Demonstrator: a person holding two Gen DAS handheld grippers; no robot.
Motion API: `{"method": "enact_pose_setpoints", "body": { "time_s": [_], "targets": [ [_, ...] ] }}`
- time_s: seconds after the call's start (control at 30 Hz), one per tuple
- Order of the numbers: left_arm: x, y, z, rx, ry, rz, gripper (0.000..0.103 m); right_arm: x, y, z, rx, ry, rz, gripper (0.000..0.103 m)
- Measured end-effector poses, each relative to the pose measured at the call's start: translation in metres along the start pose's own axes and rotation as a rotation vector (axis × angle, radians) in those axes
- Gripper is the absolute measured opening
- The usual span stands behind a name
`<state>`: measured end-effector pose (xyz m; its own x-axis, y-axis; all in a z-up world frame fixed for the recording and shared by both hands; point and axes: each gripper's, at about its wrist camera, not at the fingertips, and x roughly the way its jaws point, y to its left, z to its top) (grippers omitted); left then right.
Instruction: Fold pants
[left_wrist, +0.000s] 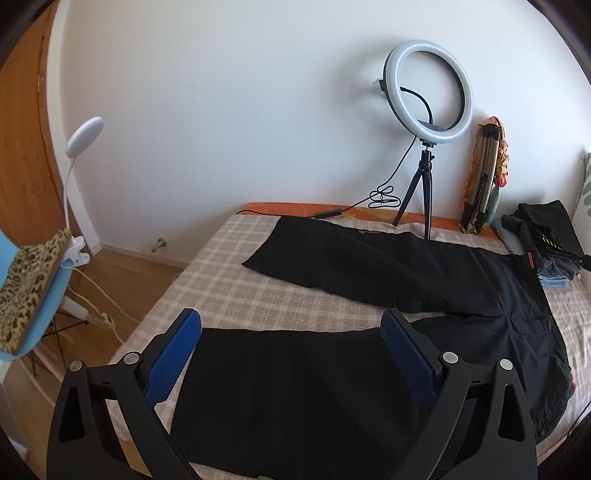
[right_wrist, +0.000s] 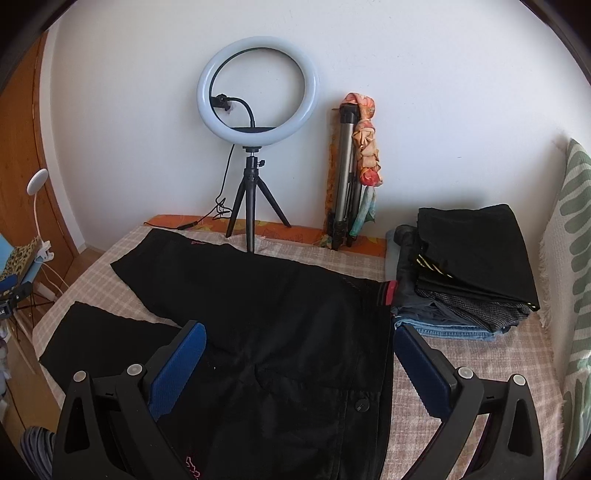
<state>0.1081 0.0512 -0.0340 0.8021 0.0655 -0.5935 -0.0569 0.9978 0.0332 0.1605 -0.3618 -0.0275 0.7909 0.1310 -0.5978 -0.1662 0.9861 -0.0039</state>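
Black pants lie spread flat on the checked bedspread, legs pointing left and apart, waist to the right. In the right wrist view the pants show a button at the waist. My left gripper is open and empty, hovering above the hem end of the near leg. My right gripper is open and empty, hovering above the waist and hip area, its right finger near the waistband edge.
A ring light on a small tripod stands at the bed's far edge, its cable trailing left. A folded tripod leans on the wall. A stack of folded clothes sits right. A chair stands left of the bed.
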Motion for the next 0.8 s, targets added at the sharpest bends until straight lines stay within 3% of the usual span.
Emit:
{"method": "enact_pose_setpoints", "body": {
  "time_s": [0.17, 0.43, 0.63, 0.8],
  "targets": [
    [0.025, 0.001, 0.012, 0.009, 0.030, -0.015, 0.094, 0.045, 0.008, 0.031, -0.101, 0.053, 0.054, 0.097],
    [0.069, -0.014, 0.028, 0.079, 0.078, -0.045, 0.088, 0.148, 0.011, 0.067, -0.231, 0.194, 0.137, 0.075],
    [0.098, -0.030, 0.033, 0.115, 0.119, -0.071, 0.088, 0.232, 0.008, 0.076, -0.290, 0.290, 0.191, 0.065],
    [0.123, -0.045, 0.034, 0.162, 0.152, -0.080, 0.084, 0.288, 0.006, 0.072, -0.325, 0.369, 0.230, 0.064]
  ]
}}
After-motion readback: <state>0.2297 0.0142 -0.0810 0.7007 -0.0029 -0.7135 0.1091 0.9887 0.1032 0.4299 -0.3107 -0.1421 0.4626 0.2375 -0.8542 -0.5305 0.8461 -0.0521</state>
